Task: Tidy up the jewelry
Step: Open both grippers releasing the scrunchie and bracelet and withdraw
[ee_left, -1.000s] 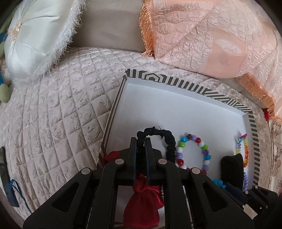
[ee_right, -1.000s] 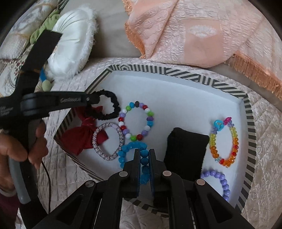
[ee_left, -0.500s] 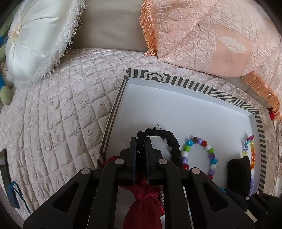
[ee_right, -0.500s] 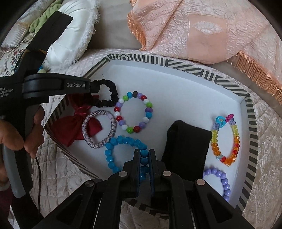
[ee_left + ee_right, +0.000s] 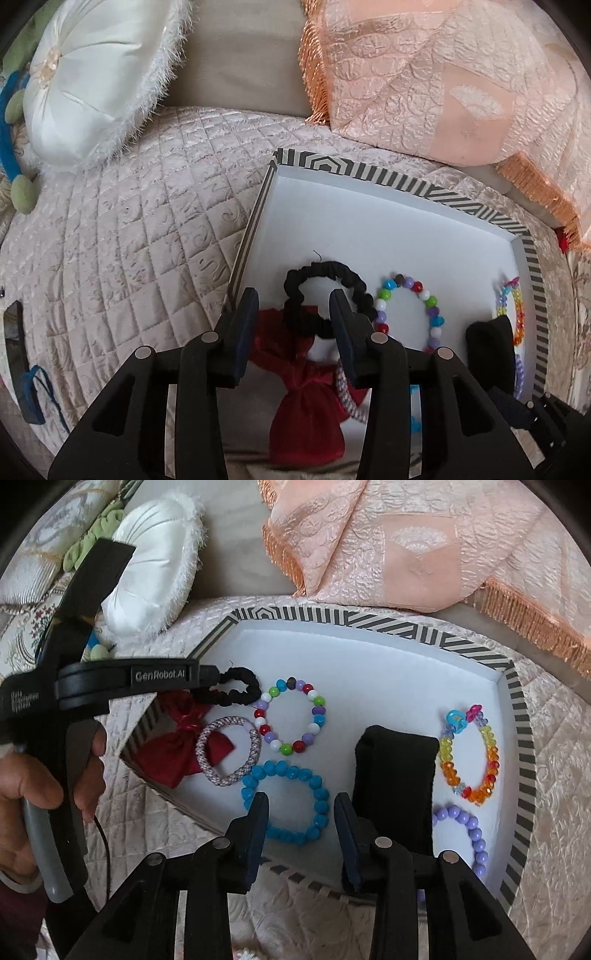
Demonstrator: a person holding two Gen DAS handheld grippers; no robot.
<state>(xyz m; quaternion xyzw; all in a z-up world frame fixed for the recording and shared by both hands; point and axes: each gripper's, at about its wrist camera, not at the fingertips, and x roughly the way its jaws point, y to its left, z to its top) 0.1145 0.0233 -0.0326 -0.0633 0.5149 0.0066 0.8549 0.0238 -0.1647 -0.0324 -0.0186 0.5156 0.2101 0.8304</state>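
Both tongs released: left tongs (image 5: 291, 306) straddle black scrunchie (image 5: 325, 291), right tongs (image 5: 300, 812) over blue bracelet (image 5: 286, 803) in tray (image 5: 369, 627). Placement looks done; next, back out cleanly.

A black scrunchie (image 5: 325, 295), beaded bracelets (image 5: 290, 716) and a red pouch (image 5: 173, 746) lie flat in the striped-rim tray (image 5: 369, 622).

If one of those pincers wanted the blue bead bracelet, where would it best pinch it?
Probably the near arc of the blue bead bracelet, from above. It lies flat in the striped tray, so one finger inside the ring and one outside would trap the strand. The right gripper is open just over that arc.
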